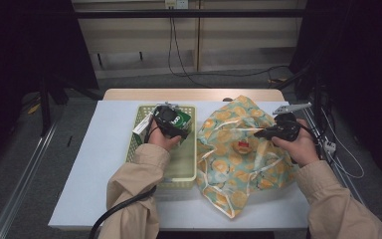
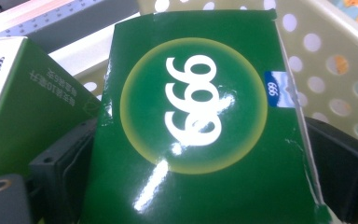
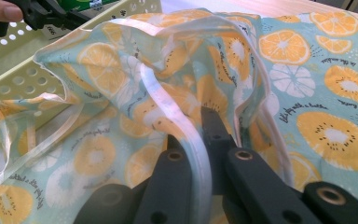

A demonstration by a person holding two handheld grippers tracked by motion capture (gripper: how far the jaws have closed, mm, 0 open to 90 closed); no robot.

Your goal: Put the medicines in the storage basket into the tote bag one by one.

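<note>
Green box: clamped by left gripper, long axis along jaws, over basket.
Right gripper: closed on bag trim.

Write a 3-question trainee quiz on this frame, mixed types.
1. True or false: the right hand-held gripper is shut on the white strap of the fruit-print bag.
2. Which thing sits between the jaws of the left hand-held gripper? A) green box B) the bag C) a cable
3. Fill in: the green box is held over the pale yellow ____.

Key: 1 true; 2 A; 3 basket.
</note>
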